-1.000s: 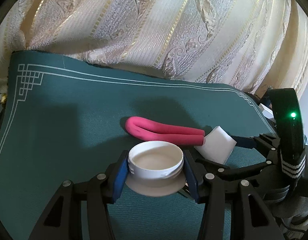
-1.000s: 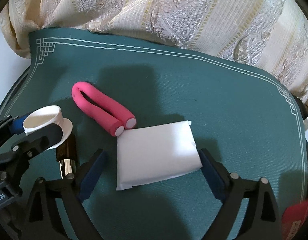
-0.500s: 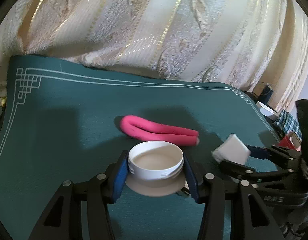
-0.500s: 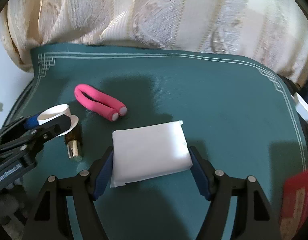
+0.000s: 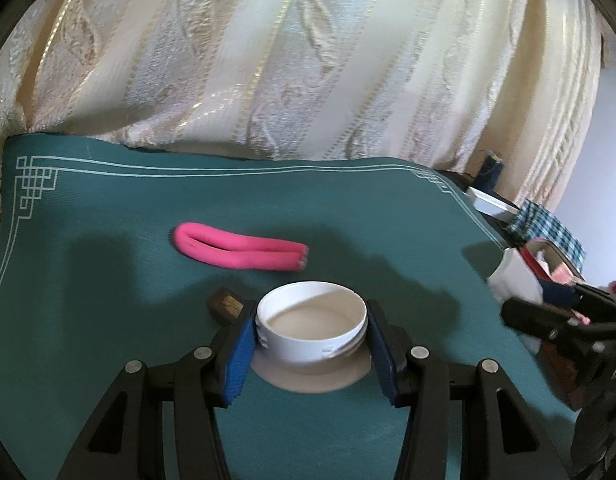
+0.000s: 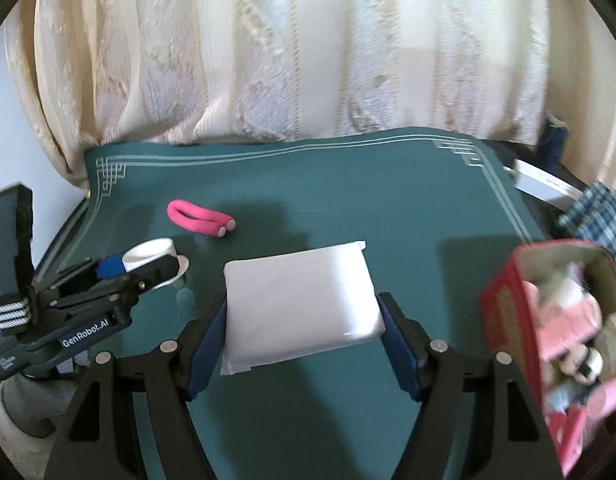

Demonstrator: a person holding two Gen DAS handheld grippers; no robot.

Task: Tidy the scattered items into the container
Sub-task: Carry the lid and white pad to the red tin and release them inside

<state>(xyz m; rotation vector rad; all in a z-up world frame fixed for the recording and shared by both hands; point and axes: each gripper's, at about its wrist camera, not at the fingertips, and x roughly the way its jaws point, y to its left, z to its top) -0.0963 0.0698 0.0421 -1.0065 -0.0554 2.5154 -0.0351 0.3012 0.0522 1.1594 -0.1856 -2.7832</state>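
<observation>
Home room, brocade curtain (image 5: 292, 60), green cloth-covered table (image 5: 108, 216), plaid fabric (image 6: 599, 216)

- Teal-green cloth (image 6: 347, 184) with a pale line border and fretwork corners.
- Left of the cloth's middle, hot-pink folded foam roller (image 5: 240, 252).
- Above the cloth, plain white packet (image 6: 300, 304) and white jar lid (image 5: 311, 320).
- Behind the cloth, cream curtain (image 5: 268, 60) with paisley stripes and gold threads.
- Right of the cloth, red tin (image 6: 519, 320); blue-and-white checked fabric (image 6: 599, 220).
- Black grippers, blue pads (image 6: 204, 344).
</observation>
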